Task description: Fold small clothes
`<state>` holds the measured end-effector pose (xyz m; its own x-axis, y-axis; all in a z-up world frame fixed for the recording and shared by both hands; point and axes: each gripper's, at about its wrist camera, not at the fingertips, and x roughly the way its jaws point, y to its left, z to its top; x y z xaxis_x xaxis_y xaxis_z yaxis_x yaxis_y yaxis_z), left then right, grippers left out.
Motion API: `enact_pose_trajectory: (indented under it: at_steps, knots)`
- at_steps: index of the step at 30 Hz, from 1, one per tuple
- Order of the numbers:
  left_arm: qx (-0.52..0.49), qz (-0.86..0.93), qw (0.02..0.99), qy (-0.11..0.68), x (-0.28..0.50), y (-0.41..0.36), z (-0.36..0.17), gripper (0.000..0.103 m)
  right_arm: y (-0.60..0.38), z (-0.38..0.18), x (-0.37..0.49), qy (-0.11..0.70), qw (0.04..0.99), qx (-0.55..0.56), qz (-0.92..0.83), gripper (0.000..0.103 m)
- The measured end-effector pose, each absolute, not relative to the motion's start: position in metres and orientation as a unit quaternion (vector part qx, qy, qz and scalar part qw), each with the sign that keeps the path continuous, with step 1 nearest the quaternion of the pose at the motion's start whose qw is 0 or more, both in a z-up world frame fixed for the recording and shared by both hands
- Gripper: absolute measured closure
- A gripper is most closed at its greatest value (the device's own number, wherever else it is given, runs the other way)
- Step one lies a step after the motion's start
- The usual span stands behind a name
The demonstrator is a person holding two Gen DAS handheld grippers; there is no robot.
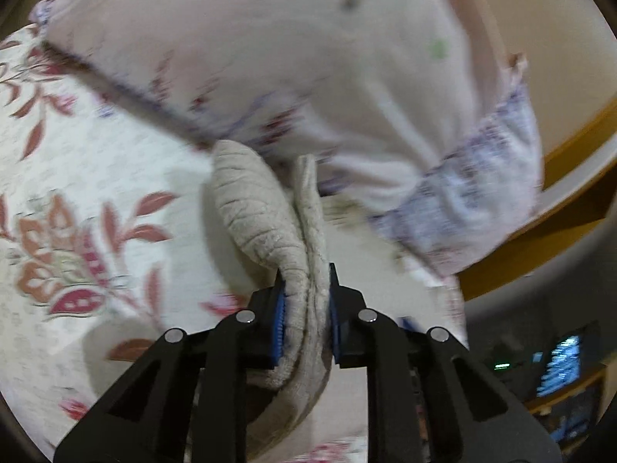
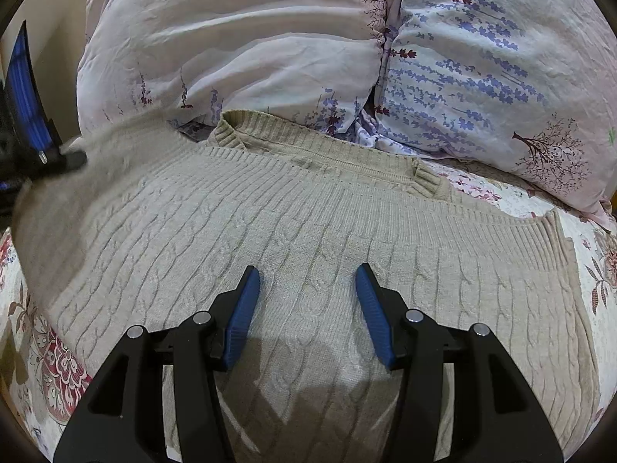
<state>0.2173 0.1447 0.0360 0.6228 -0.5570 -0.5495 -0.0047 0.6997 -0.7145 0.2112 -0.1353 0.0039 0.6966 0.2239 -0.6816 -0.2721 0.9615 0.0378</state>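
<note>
Left wrist view: left tool pinching bunched beige cable-knit sweater above floral bedsheet. Right tool spread, over sweater lying flat near lavender-print pillows.

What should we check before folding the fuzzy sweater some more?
1. Left gripper pinching the beige sweater: ok, knit is clamped between its blue fingers.
2. Right gripper free to grab: ok, open and empty above the knit.
3. Sweater body lying flat on the flowered bedsheet: ok, spread out, neckline toward the pillows.
4. Room behind the sweater: not ok, the lavender pillow and the pink pillow sit right at the collar.
5. How much cloth the left side has lifted: cannot tell, that view is blurred.
</note>
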Motion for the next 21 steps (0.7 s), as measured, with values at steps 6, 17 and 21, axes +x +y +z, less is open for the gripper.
enact_pose_trajectory:
  at_steps: [6, 17, 21]
  knots:
    - [-0.399, -0.259, 0.807, 0.349, 0.219, 0.113, 0.064, 0.088, -0.133, 0.003, 0.211, 0.365, 0.921, -0.039, 0.133, 0.049]
    - [-0.389, -0.352, 0.781, 0.339, 0.232, 0.016, 0.088, 0.089, -0.214, 0.018, 0.193, 0.352, 0.927, 0.051, 0.121, 0.049]
    - [-0.380, -0.385, 0.762, 0.355, 0.233, -0.040, 0.076, 0.091, -0.270, 0.022, 0.183, 0.342, 0.930, 0.104, 0.085, 0.049]
